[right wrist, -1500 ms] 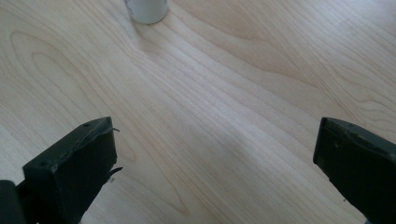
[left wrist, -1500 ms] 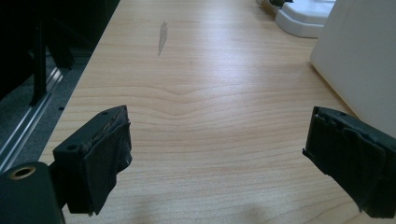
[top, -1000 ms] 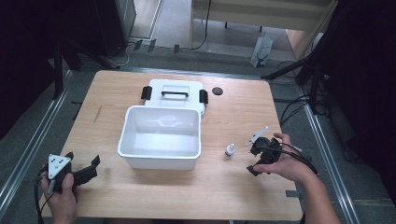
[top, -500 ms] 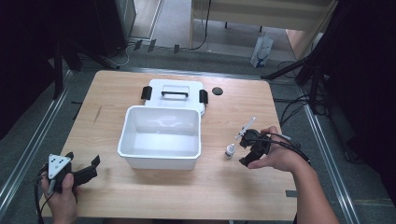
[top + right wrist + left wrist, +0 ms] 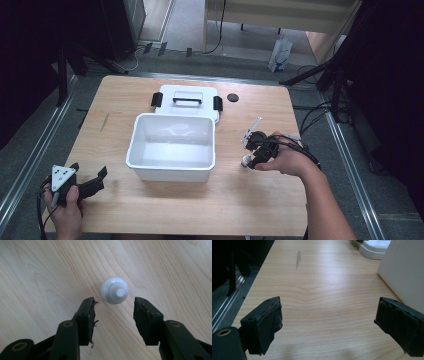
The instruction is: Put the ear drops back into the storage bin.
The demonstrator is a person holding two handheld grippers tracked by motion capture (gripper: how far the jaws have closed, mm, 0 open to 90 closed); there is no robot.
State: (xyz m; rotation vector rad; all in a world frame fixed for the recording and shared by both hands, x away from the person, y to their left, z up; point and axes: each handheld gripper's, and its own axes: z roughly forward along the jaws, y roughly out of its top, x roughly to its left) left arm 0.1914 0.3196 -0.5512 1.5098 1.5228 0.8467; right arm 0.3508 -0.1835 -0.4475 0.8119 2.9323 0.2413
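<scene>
A small white bottle [image 5: 114, 290] stands upright on the wooden table, seen from above in the right gripper view. My right gripper [image 5: 113, 307] hangs over it, open, jaws just short of its sides. In the high view the bottle [image 5: 245, 161] peeks out beside the right gripper [image 5: 254, 159], right of the white bin [image 5: 172, 147]. The bin's lid [image 5: 187, 100] with a black handle lies behind it. My left gripper [image 5: 95, 180] rests open near the table's front left corner, and its jaws [image 5: 327, 325] hold nothing.
A small black disc [image 5: 232, 97] lies at the back right of the lid. The bin's white wall [image 5: 404, 272] stands close on the right in the left gripper view. The table's left edge [image 5: 259, 270] drops to metal rails and dark floor.
My right gripper has moved left toward the bin and tipped down over the small bottle. The left gripper has stayed where it was.
</scene>
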